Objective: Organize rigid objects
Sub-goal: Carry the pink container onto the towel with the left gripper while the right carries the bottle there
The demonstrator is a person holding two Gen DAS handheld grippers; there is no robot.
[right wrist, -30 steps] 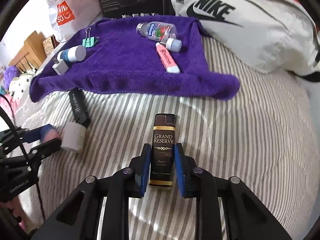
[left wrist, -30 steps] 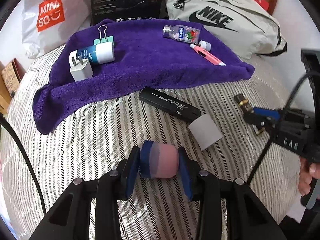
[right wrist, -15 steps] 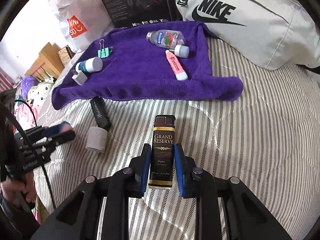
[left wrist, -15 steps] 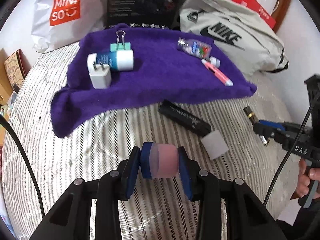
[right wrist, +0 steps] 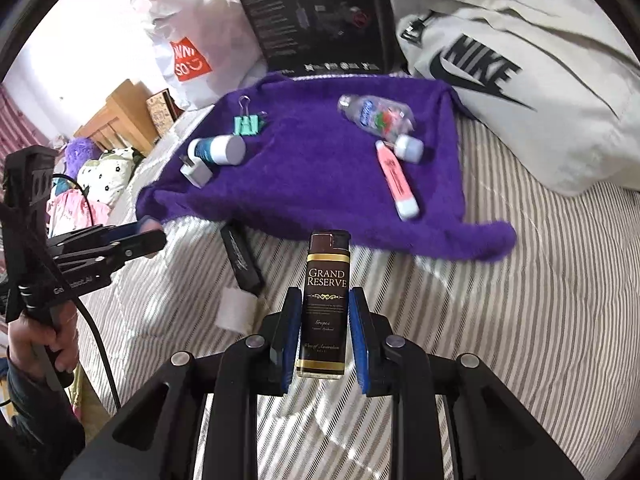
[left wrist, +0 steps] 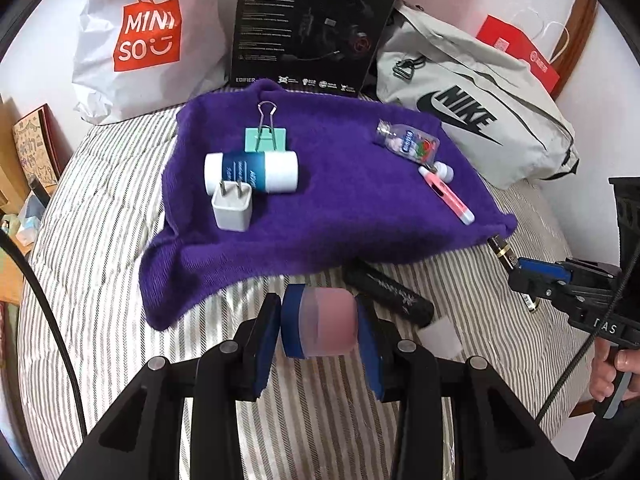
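With our left gripper [left wrist: 318, 326] clamped on the pink-and-blue cap [left wrist: 320, 328] and our right gripper [right wrist: 324, 332] pinching the lighter [right wrist: 325, 300], both above the near bedspread, we should set them gently onto the purple towel's [left wrist: 352, 208] bare middle.

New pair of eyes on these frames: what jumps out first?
The purple towel spread on the striped bed, small items scattered on it. Then the loads: left gripper clamps a pink-and-blue cylinder, right gripper a Grand Reserve lighter. Behind: Miniso bag, Nike bag.
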